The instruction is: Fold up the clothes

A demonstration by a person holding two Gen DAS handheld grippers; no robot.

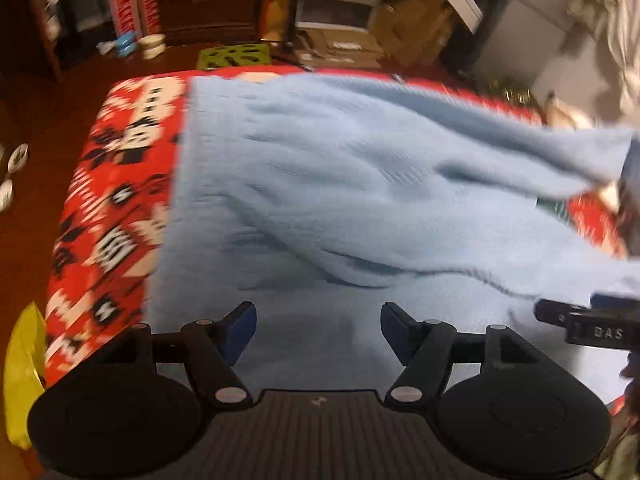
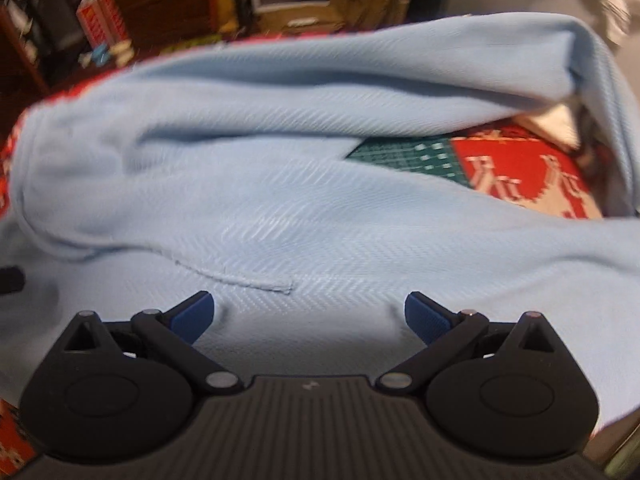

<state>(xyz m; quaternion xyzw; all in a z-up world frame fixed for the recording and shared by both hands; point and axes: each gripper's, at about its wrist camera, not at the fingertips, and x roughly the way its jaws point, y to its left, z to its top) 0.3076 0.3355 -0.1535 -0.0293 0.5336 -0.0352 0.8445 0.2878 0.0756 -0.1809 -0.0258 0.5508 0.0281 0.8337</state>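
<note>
Patterned cover [image 1: 108, 216]: red, beneath the garment.
Left gripper [image 1: 318, 330]: fingers apart, empty.
Blue garment [image 1: 320, 184]: spread across the cover, sleeve draped over the body; soft, light, limp (best pinched at hem or sleeve edge).
Right gripper [image 2: 309, 320]: fingers wide apart, empty.

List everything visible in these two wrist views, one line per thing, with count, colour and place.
sweater: one, light blue, spread over the table, one part folded across it
table cover: one, red with black and white pattern, under the sweater
cutting mat: one, green, showing from under the sweater, right side
bowls: a few, white, on the floor beyond the table
drawers: one, dark brown, far back
crate: one, lime green, floor behind the table
bag: one, yellow, left of the table
left claw: one, black with blue pads, open above the sweater
right claw: one, same colours, open above the sweater
</note>
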